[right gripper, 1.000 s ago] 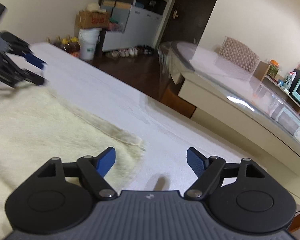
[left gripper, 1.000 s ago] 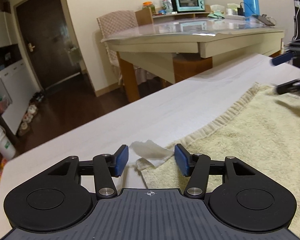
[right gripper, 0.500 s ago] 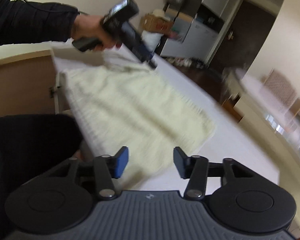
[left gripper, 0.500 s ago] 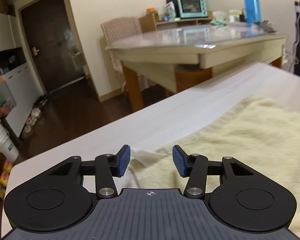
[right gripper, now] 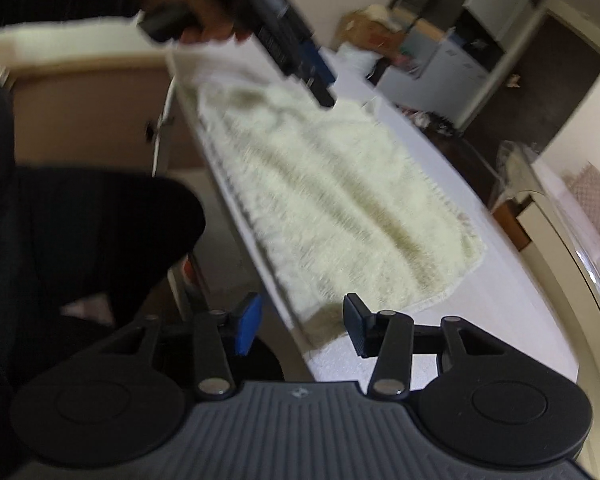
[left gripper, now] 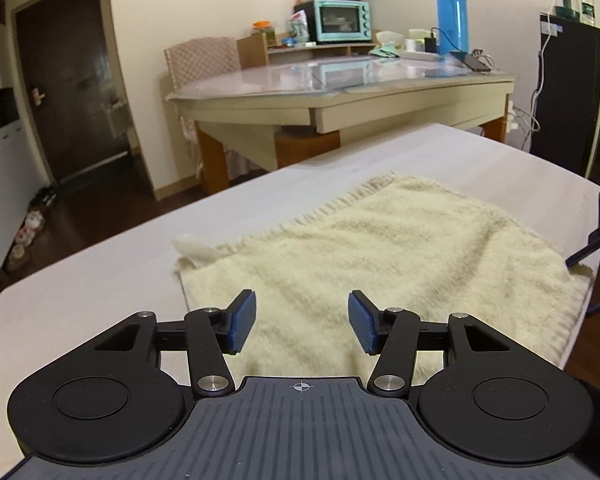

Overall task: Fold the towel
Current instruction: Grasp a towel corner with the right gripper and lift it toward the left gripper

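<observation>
Both grippers pulled back, jaws apart, towel flat, table beyond, seemingly clear.

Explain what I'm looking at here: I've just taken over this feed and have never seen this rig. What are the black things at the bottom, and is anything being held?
There is no robot. A person holds a handheld gripper in each hand, and each gripper carries a fisheye camera looking along its two blue-padded fingers.

In the left wrist view, the left gripper hovers open over the near edge of a cream towel, which lies spread flat on a white table. Nothing is between its pads.

The blurred right wrist view shows the right gripper, also open and empty, at the towel's other near corner. At the top, the person's hand holds the left gripper.

The towel is not yet folded.
</observation>
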`<state>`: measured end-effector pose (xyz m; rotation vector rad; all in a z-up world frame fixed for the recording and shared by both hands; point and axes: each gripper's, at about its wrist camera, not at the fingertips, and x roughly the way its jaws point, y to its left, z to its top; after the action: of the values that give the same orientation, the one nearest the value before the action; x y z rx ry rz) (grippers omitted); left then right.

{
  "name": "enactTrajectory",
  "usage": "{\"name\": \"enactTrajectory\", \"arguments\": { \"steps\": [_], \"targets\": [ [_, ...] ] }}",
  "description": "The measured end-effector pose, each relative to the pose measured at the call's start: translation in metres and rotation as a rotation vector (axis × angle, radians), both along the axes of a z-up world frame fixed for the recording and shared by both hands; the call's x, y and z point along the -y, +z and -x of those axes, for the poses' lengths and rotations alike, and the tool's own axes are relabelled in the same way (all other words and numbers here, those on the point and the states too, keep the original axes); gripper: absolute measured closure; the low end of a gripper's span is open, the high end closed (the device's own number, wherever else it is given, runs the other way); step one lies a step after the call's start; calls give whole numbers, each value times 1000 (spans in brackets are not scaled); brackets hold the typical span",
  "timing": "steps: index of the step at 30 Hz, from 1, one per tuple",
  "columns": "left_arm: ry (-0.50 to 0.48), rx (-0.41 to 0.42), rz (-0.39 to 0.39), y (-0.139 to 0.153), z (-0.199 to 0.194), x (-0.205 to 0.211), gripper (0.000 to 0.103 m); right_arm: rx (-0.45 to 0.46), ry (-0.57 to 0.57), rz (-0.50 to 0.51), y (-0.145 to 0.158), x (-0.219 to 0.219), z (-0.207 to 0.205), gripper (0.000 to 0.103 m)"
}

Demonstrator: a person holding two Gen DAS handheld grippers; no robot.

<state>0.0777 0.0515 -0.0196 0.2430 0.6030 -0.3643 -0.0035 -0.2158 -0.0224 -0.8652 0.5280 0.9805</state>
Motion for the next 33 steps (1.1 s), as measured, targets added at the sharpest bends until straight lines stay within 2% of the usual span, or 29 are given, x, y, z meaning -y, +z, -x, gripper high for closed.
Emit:
{"name": "enactTrajectory", "arguments": {
  "steps": [1, 3, 8, 12, 20, 25, 29, 33],
  "targets": [
    [7, -3, -3, -1, 3, -1, 47, -2, -2, 1, 1, 1, 1, 59],
    [11, -7, 1, -1, 5, -4, 45, -5, -6, 2, 2, 4, 3, 71],
    [14, -15, 2, -2, 14, -7, 40, -6, -21, 9, 8, 12, 10, 95],
    [-15, -21, -16, 1, 22, -11, 37, 1, -42, -26, 16, 17, 13, 96],
    [-162, -77, -104, 7, 53, -26, 37, 62, -21, -13, 32, 8, 18, 96],
    [-174, -109, -171, -2, 64, -38, 37, 102, -6, -18, 41, 2, 17, 96],
    [-195, -116, -163, -4, 70, -44, 37, 126, -7, -6, 47, -1, 13, 96],
    [-211, -124, -144, -4, 73, -49, 37, 185, 34, 48, 56, -15, 6, 96]
  ]
}}
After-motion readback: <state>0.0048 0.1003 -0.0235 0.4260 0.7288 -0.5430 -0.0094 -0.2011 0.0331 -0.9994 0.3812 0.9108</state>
